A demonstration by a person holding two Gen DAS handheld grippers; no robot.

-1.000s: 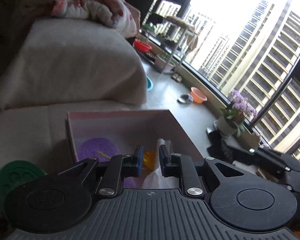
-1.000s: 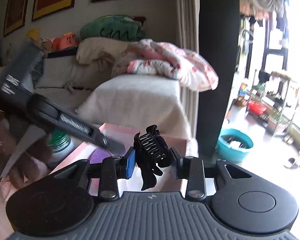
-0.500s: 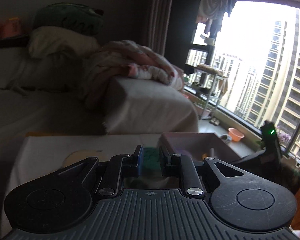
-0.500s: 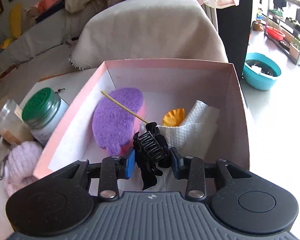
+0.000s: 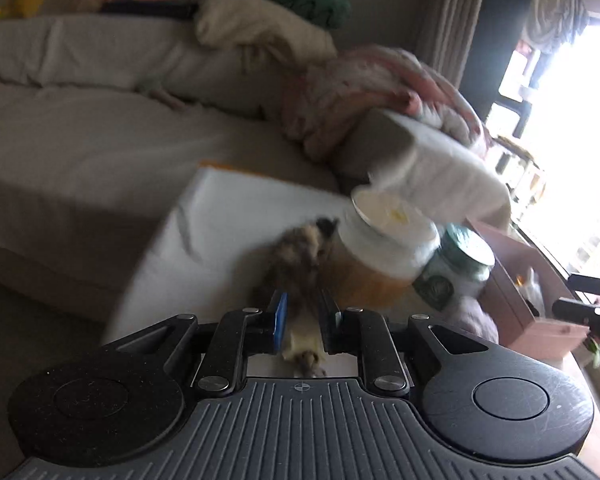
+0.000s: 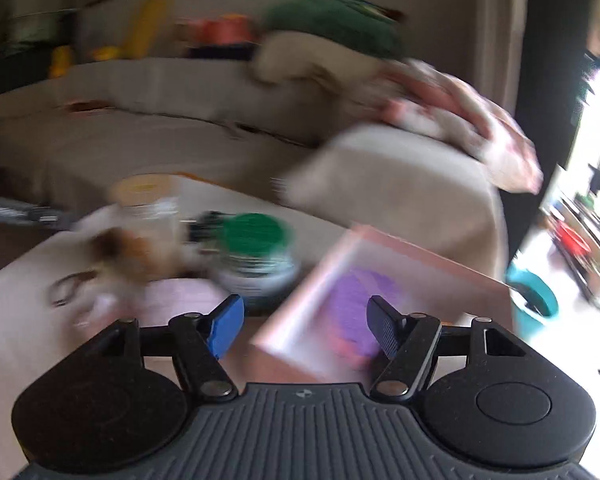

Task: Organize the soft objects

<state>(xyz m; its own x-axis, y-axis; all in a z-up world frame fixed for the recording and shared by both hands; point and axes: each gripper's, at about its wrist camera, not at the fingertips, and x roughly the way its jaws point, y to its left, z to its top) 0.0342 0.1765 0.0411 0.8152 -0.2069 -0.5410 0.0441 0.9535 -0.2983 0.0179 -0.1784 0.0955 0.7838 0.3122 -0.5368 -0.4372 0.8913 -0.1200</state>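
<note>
Two jars (image 5: 384, 256) (image 5: 458, 266) crowd the desk (image 5: 220, 220); left gripper (image 5: 303, 312) jaws clamp one furry toy (image 5: 296, 264), right gripper (image 6: 304, 326) jaws gape over one pink box (image 6: 420, 256)

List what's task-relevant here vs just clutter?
In play: brown furry toy between the left hand-held gripper fingers; pink box holding the purple pad; lilac fluffy item; right hand-held gripper, open, empty.

Lying about: white-lidded jar, green-lidded jar, sofa, floral blanket.
</note>
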